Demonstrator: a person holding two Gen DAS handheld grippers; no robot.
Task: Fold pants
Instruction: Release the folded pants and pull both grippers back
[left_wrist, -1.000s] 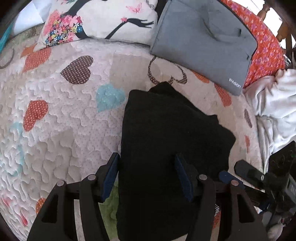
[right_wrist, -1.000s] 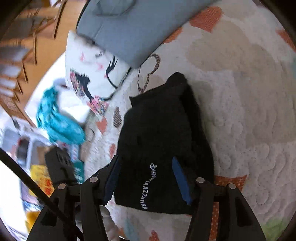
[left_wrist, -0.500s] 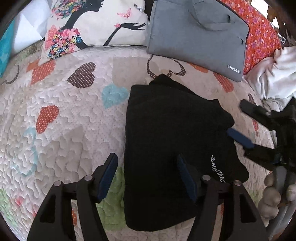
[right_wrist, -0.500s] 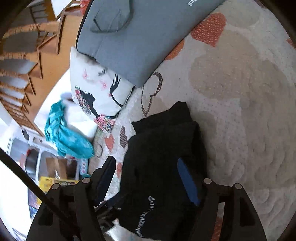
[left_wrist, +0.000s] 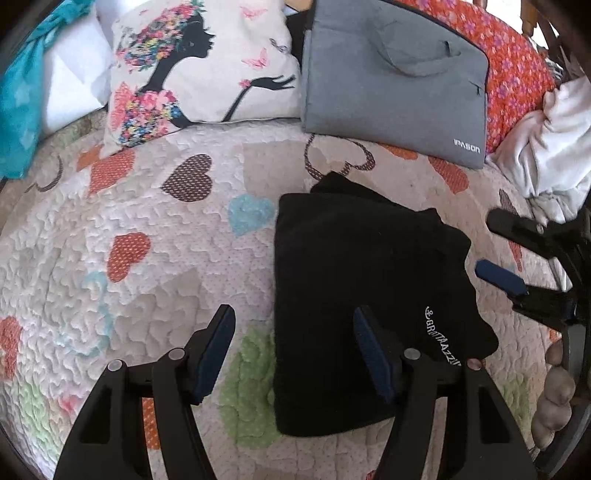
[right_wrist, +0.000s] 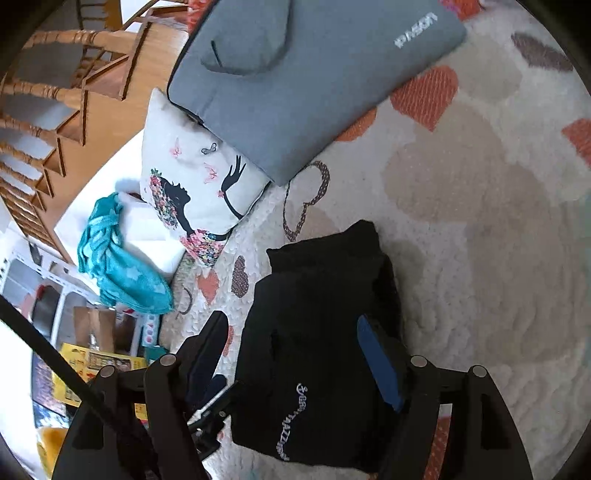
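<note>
The black pants (left_wrist: 354, 280) lie folded into a compact rectangle on the heart-patterned quilt (left_wrist: 147, 258), with white lettering near the right edge. My left gripper (left_wrist: 293, 339) is open and empty above the bundle's near left edge. My right gripper (right_wrist: 291, 343) is open and empty over the pants (right_wrist: 321, 332); it also shows at the right of the left wrist view (left_wrist: 498, 247), beside the bundle.
A grey laptop bag (left_wrist: 391, 77) and a printed pillow (left_wrist: 195, 70) lie beyond the pants. A white garment (left_wrist: 546, 147) is bunched at the right, a teal cloth (left_wrist: 18, 92) at the far left. A wooden stair rail (right_wrist: 55, 92) stands past the bed.
Both grippers have pulled back and up from the pants, so more of the folded bundle and quilt shows. The pants have stayed in place.
</note>
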